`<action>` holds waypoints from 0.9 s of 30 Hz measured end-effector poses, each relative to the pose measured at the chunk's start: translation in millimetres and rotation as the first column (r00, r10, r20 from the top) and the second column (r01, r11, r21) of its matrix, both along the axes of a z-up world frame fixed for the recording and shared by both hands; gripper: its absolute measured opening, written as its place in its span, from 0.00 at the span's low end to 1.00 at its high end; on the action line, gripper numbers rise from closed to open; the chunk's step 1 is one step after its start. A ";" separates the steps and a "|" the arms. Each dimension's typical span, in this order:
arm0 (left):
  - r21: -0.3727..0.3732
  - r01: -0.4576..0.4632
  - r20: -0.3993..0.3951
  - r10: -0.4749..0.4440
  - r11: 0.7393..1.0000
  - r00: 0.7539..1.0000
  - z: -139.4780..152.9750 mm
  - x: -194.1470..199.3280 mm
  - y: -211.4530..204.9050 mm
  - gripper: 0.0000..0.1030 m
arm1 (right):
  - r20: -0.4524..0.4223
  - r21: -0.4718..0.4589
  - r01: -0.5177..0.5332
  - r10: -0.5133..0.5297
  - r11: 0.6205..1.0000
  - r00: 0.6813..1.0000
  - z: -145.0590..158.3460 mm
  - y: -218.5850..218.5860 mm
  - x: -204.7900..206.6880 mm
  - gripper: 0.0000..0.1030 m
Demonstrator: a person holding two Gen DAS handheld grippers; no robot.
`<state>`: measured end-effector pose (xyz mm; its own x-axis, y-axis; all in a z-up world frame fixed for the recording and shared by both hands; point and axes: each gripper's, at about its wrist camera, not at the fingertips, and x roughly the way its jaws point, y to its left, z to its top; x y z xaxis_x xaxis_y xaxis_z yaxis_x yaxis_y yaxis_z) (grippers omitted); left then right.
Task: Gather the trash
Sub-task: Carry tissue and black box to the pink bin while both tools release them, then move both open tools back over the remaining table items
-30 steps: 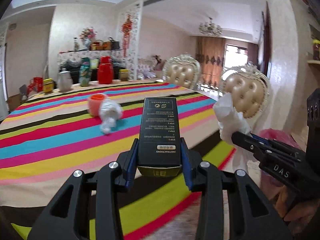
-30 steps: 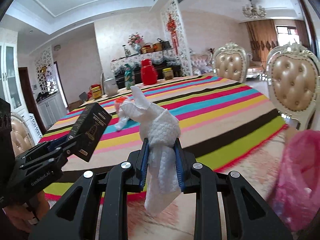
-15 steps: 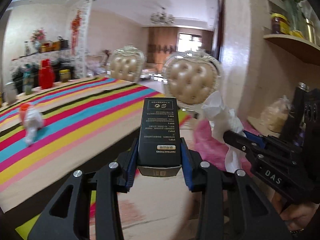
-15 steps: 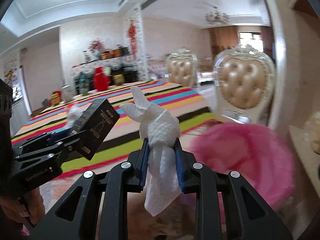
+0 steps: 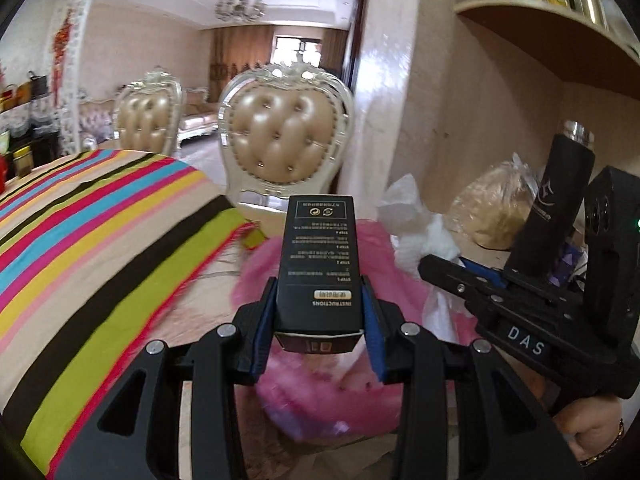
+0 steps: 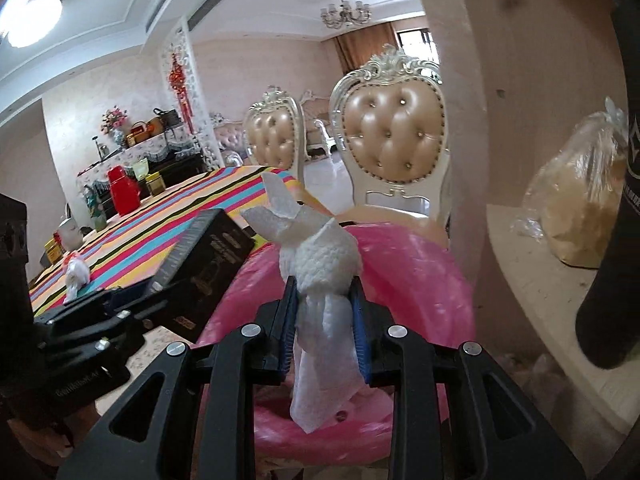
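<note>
tabletop point(image 5: 100, 216): far left, covered by a cloth striped in pink, blue, yellow, green and black; a small white crumpled wad with an orange bit point(image 6: 76, 274) lies on it, well apart from both grippers.
left hand-held gripper point(image 5: 320, 312): black frame, blue pads point(image 5: 262, 330); clenched on a black rectangular cardboard box with white printed text point(image 5: 320, 264), long side pointing forward, pads on its two sides.
box position: held in the air over the pink bag, beside the tabletop edge.
pink plastic trash bag point(image 6: 420, 280): open, below and ahead of both grippers, in front of the nearer chair.
right hand-held gripper point(image 6: 324, 320): jaws have just been opening slightly; the white crumpled paper tissue point(image 6: 320, 256) sits between the pads, which touch it on both sides, tail hanging down.
tissue position: over the pink bag's mouth, just right of the black box.
cream tufted chairs with silver carved frames point(image 5: 284, 144): two, behind the bag.
person's hand point(image 5: 588, 428): lower right of left view, gripping the right handle, bracelet at wrist.
wooden shelf point(image 6: 560, 280): far right, carries a clear bag of tan material point(image 6: 580, 208).
</note>
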<state>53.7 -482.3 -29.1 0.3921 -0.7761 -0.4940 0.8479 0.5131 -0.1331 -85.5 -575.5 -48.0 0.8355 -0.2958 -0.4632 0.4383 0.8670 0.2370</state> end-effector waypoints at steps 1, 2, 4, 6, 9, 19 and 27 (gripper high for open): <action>0.004 0.004 -0.013 -0.004 1.000 1.000 -2.2 2.4 -6.5 0.37 | 0.002 0.006 0.002 -0.002 1.000 1.000 -1.0 -5.1 0.1 0.27; 0.005 0.003 -0.021 -0.003 1.000 1.000 -3.7 4.0 -11.0 0.38 | 0.005 0.010 0.004 -0.004 1.000 1.000 -1.7 -9.2 -0.8 0.28; -0.001 0.006 -0.045 -0.006 1.000 0.999 -7.9 10.8 -20.3 0.40 | 0.011 0.017 0.008 -0.008 1.000 1.000 -3.6 -17.4 4.8 0.30; -0.001 0.003 -0.057 -0.003 1.000 0.998 -12.1 16.6 -25.5 0.64 | 0.009 0.024 0.015 -0.015 1.000 1.000 -4.9 -25.5 13.5 0.35; -0.027 -0.059 -0.056 0.058 0.998 0.997 -15.3 23.2 -11.8 0.76 | 0.021 0.022 0.038 -0.039 0.999 0.999 -5.9 -33.1 21.8 0.66; -0.032 -0.245 0.000 0.245 0.969 0.970 -5.9 43.2 86.8 0.94 | 0.061 -0.013 0.015 -0.014 1.000 0.998 13.2 -5.5 19.5 0.66; -0.037 -0.430 0.024 0.431 0.902 0.902 13.4 72.2 189.5 0.95 | 0.058 -0.053 -0.155 0.158 0.987 0.986 29.0 74.1 67.5 0.66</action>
<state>125.9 -292.8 -15.7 0.7058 -0.5429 -0.4550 0.5496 0.8250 -0.1318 -18.1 -501.4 -18.9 0.8997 -0.1802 -0.3976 0.2826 0.9346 0.2159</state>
